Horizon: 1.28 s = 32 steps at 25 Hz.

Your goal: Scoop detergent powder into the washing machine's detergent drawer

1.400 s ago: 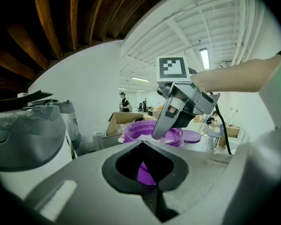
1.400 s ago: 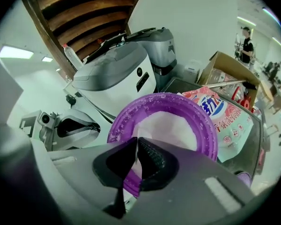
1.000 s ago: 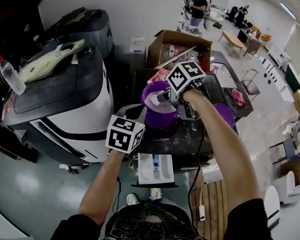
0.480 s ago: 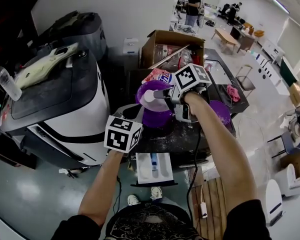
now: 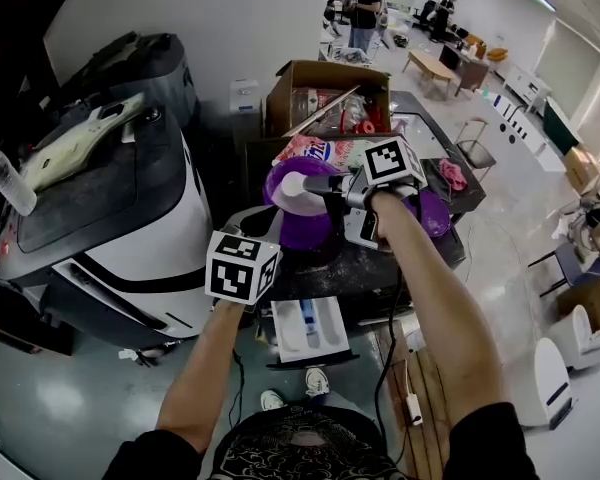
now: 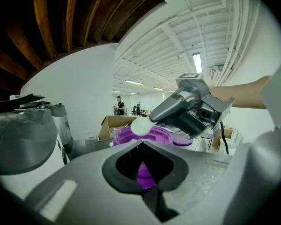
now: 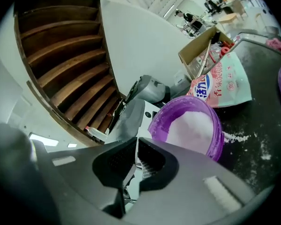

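Right tool (image 5: 327, 183) pinches the scoop (image 5: 293, 185), seemingly full, above the tub (image 5: 302, 230). We judge it poised for the drawer (image 5: 310, 330), open low in front. Left tool (image 6: 143, 146) is pressed together, empty, by the tub.

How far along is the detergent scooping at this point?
Done: the purple lid is off the purple tub, and the detergent drawer is pulled out. In hand: the right tool holds the scoop over the tub's powder. Remaining: carrying powder down to the drawer. Whether any is in it already cannot be told.
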Each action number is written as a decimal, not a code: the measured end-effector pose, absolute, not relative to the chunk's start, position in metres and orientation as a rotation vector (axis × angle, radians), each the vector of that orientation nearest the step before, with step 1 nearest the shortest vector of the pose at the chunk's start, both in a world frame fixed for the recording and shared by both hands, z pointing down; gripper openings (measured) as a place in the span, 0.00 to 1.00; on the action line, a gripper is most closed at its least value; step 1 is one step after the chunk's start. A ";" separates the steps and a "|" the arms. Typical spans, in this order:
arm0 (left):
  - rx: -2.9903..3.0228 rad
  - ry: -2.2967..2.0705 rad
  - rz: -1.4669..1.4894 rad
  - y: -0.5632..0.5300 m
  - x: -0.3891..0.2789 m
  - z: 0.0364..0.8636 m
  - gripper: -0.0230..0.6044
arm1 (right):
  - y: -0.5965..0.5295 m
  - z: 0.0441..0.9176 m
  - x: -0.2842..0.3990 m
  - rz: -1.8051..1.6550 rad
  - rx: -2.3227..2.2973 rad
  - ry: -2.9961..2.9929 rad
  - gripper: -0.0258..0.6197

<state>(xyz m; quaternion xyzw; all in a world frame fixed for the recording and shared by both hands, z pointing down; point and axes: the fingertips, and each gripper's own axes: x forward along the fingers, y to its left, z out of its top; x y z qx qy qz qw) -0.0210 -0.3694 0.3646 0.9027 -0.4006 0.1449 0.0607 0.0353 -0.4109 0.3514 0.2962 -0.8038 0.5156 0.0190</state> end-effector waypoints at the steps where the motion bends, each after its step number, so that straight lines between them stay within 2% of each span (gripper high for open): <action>1: 2.737 -1.209 0.436 -0.368 -0.022 0.364 0.04 | -0.408 0.351 0.037 1.624 0.935 -2.508 0.09; 32: 2.727 -1.154 0.410 -0.316 -0.041 0.389 0.04 | -0.314 0.374 0.034 2.291 0.953 -2.745 0.09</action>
